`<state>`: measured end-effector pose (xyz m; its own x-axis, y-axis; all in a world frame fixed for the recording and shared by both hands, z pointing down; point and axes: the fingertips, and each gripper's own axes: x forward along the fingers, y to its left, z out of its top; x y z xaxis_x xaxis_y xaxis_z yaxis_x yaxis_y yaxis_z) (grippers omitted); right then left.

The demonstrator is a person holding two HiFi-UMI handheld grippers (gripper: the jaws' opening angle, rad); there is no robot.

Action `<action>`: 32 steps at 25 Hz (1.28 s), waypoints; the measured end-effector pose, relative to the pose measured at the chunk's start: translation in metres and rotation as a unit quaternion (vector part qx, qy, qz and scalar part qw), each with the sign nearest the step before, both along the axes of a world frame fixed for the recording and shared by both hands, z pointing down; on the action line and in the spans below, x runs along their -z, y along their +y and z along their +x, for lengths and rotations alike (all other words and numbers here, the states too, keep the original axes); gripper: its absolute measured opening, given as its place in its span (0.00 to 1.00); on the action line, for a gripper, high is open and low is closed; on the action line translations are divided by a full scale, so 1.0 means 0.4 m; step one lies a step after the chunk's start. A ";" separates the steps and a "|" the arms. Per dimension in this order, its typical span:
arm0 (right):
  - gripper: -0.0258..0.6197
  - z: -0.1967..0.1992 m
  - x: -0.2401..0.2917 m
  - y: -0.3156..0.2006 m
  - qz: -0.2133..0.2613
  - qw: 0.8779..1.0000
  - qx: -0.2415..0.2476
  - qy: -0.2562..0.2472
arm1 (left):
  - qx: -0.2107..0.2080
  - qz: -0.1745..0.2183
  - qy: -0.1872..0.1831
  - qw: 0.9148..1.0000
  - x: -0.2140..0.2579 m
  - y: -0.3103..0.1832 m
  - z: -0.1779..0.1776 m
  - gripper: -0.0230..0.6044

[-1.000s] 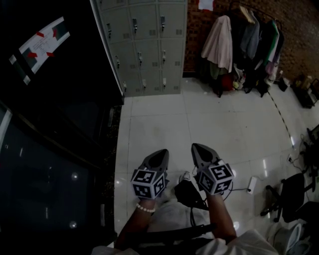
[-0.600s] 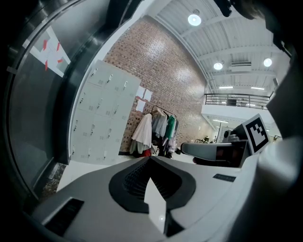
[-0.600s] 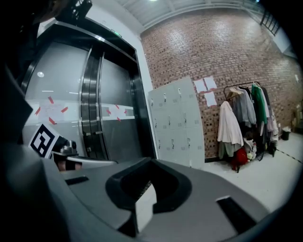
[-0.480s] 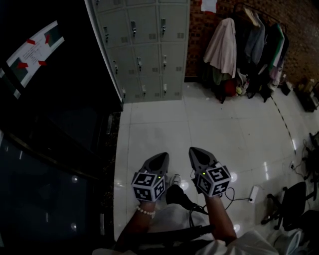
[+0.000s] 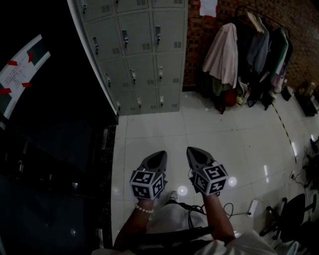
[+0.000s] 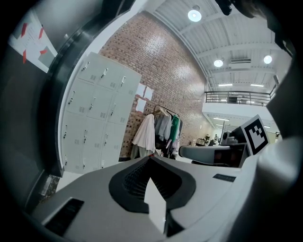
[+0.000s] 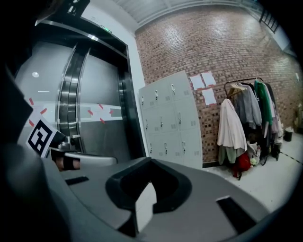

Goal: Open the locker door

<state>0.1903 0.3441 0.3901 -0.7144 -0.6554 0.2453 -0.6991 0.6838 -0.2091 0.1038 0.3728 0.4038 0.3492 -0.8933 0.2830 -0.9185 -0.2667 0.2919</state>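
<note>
Glossy white floor tiles (image 5: 164,124) spread out beneath us and throw back small spots of light. Nearest to us are our own forearms, with a bead bracelet (image 5: 144,208) on the left wrist. Each hand carries its tool over the tiles. Our left gripper (image 5: 161,155) and right gripper (image 5: 192,151) sit side by side, a little apart, both pointing ahead toward the far wall. Each tool's own camera shows its two jaws brought together at the tip with nothing caught between them. The left marker cube (image 5: 147,183) and the right marker cube (image 5: 210,179) ride on the backs of the tools.

Just past our right arm, a black cable (image 5: 232,209) trails across the floor to a small white box (image 5: 252,206). A dark office chair (image 5: 291,204) stands near it at the right edge. On our left runs a dark, metal-framed wall (image 5: 50,164) bearing a sheet (image 5: 20,74) held with red tape.

Farther on, well apart from both tools, the grey locker bank (image 5: 144,60) stands against the brick wall (image 5: 299,25), in the corner beside the dark frame. Every locker door we can see is closed, each with a small latch handle. Right of the lockers, a clothes rail (image 5: 259,12) holds a pale coat (image 5: 224,50) and several darker garments. White paper sheets (image 5: 208,7) are stuck to the bricks above.
</note>
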 end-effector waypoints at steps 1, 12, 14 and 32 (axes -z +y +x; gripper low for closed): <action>0.06 -0.002 0.000 -0.036 0.000 1.000 0.000 0.000 | 0.002 0.000 -0.001 1.000 0.001 -0.033 -0.007 0.03; 0.06 -0.072 -0.007 -0.303 -0.003 1.000 0.016 0.005 | 0.035 -0.002 0.001 0.999 -0.013 -0.287 -0.085 0.03; 0.06 -0.092 -0.014 -0.339 -0.006 1.000 0.017 0.004 | 0.037 -0.004 0.003 0.999 -0.021 -0.325 -0.102 0.03; 0.06 -0.374 -0.088 -0.925 -0.008 1.000 0.007 0.013 | 0.024 -0.003 0.011 1.000 -0.090 -0.931 -0.377 0.03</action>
<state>0.0406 -0.0259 0.4253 -0.7159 -0.6419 0.2747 -0.6956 0.6895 -0.2017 -0.0471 0.0002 0.4396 0.3123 -0.9076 0.2806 -0.9236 -0.2210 0.3131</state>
